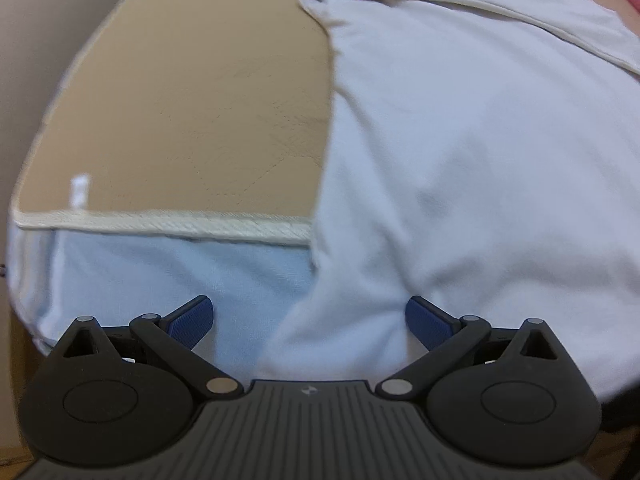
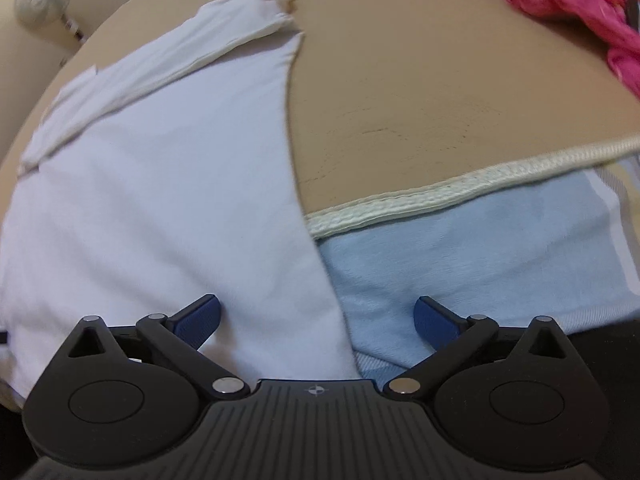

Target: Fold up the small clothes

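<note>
A white garment [image 1: 480, 152] lies spread on a tan mattress [image 1: 200, 100] and hangs over its near edge. It also shows in the right wrist view [image 2: 152, 184]. My left gripper [image 1: 309, 320] is open, its blue pads either side of the garment's near left corner. My right gripper [image 2: 316, 320] is open, its pads either side of the garment's near right edge. A folded cream band [image 2: 168, 60] lies across the garment's far part.
The mattress has a cream piped edge [image 1: 180, 226] with a light blue sheet [image 2: 460, 264] below it. A pink cloth [image 2: 580, 8] is heaped at the far right of the mattress. A fan [image 2: 42, 0] stands beyond the bed.
</note>
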A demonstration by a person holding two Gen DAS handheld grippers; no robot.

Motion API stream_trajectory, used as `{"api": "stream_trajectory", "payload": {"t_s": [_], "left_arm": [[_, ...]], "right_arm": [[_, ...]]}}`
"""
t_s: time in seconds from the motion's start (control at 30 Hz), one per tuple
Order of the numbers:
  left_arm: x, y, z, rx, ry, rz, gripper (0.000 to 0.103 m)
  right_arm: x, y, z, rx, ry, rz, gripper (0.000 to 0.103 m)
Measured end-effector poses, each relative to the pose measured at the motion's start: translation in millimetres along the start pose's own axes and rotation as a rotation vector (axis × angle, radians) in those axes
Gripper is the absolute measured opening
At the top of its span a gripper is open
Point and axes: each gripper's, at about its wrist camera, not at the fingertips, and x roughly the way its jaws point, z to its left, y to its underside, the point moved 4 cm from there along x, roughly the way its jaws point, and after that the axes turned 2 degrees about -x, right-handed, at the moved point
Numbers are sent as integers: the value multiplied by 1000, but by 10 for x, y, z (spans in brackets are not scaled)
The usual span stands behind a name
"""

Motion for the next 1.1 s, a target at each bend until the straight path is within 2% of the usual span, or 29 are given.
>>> {"api": "stream_trajectory", "payload": {"t_s": [0.07, 0.1, 0.17, 0.23, 0.3, 0.33, 0.57, 0.63, 0.67, 0.7, 0.77, 0.93, 1.1], "left_arm": [[4, 27, -20, 8, 74, 32, 103], [8, 34, -35, 16, 82, 35, 103], [14, 36, -83, 42, 73, 28, 103], [13, 20, -142, 54, 71, 28, 103], [6, 0, -194, 67, 70, 28, 103], [7, -5, -206, 76, 68, 29, 103], [20, -48, -176, 57, 75, 49, 103], [-33, -57, -137, 50, 98, 60, 90], [-93, -64, -156, 52, 127, 63, 65], [-146, -68, -184, 55, 144, 72, 38], [-249, -81, -219, 63, 152, 72, 8], [-517, -108, -212, 63, 155, 25, 7], [-911, 15, -98, 57, 185, -64, 7]], "right_arm": [[-3, 1, 17, 8, -14, -5, 102], [-9, 1, 15, 16, -26, -5, 102], [-32, -8, -5, 27, -64, 2, 102], [-63, -23, 6, 32, -141, 15, 101], [-105, -32, 30, 46, -230, 23, 92], [-105, -40, 43, 52, -246, 27, 92], [-35, -34, 20, 83, -247, 23, 91], [-73, -25, 32, 61, -222, 28, 81], [-119, -8, 31, 46, -202, 30, 60], [-142, -11, 15, 45, -196, 35, 30], [-156, -19, -71, 97, -228, 54, 9], [-250, -118, -65, 99, -231, 61, 6], [-645, -272, 2, 74, -272, -11, 5]]}}
